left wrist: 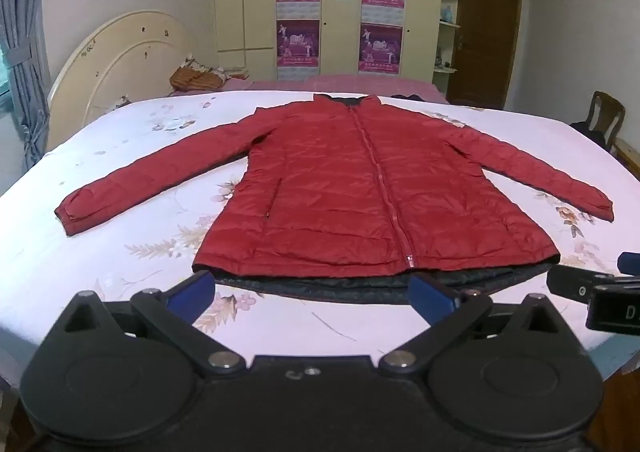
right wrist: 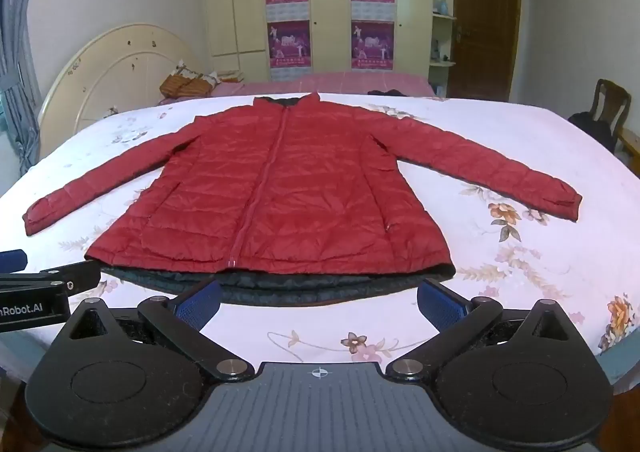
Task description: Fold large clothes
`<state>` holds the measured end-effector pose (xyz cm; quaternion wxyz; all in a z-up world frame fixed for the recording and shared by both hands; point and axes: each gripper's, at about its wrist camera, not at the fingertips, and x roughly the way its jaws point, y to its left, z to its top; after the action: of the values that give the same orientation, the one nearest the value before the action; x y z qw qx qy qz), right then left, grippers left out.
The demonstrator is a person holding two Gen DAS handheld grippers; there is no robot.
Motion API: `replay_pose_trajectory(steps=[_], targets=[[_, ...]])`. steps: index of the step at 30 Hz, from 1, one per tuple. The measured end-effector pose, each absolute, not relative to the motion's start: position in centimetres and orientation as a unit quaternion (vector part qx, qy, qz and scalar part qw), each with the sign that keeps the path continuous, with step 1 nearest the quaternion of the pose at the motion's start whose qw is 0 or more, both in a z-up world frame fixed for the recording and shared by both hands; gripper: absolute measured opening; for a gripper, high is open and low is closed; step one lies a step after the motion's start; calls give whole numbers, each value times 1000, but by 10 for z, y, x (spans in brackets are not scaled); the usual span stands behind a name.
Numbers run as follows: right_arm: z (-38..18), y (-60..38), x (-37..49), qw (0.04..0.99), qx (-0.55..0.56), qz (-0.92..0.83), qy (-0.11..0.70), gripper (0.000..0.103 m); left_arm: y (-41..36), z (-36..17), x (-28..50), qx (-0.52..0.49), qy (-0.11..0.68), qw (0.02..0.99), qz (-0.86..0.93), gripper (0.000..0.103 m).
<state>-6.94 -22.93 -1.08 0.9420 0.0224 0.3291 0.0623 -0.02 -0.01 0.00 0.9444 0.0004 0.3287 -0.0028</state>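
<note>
A red quilted jacket (left wrist: 340, 188) lies flat and zipped on the bed, front up, both sleeves spread out to the sides, collar at the far end. Its dark lining shows along the near hem (left wrist: 360, 284). It also shows in the right wrist view (right wrist: 280, 188). My left gripper (left wrist: 312, 292) is open and empty, just short of the hem, blue pads (left wrist: 192, 288) wide apart. My right gripper (right wrist: 318, 300) is open and empty, also just before the hem. Each gripper shows at the edge of the other's view: the right gripper (left wrist: 592, 292) and the left gripper (right wrist: 44, 284).
The bed has a white floral sheet (left wrist: 120, 156) and a cream headboard (left wrist: 116, 64) at the left. A pillow and folded cloth (left wrist: 196, 78) lie at the far side. A wooden chair (left wrist: 604, 116) stands at the right. A wardrobe (left wrist: 340, 4) and a door (left wrist: 484, 32) are behind.
</note>
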Motion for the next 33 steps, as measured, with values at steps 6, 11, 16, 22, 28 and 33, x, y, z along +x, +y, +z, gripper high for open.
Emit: replay_pose_trajectory(steps=[6,11,16,22,28,33], targets=[[-11,-230,-70,942,24,63,328,103,5,0,1,-2,329,944,-6,103],[-11,-230,-69,943,26,63,326,103,6,1,1,5,326,945,2,103],[-10,-231,-69,943,27,63,327,103,-1,3,-2,7,325,946,6,103],[-12,-231,-70,942,28,64,327,103,-2,5,-2,7,327,945,5,103],[-10,-233,-69,943,28,62,327,103,-2,4,-1,6,326,945,5,103],[-11,-232,-70,943,29,62,327,103,-3,4,-2,7,326,945,6,103]])
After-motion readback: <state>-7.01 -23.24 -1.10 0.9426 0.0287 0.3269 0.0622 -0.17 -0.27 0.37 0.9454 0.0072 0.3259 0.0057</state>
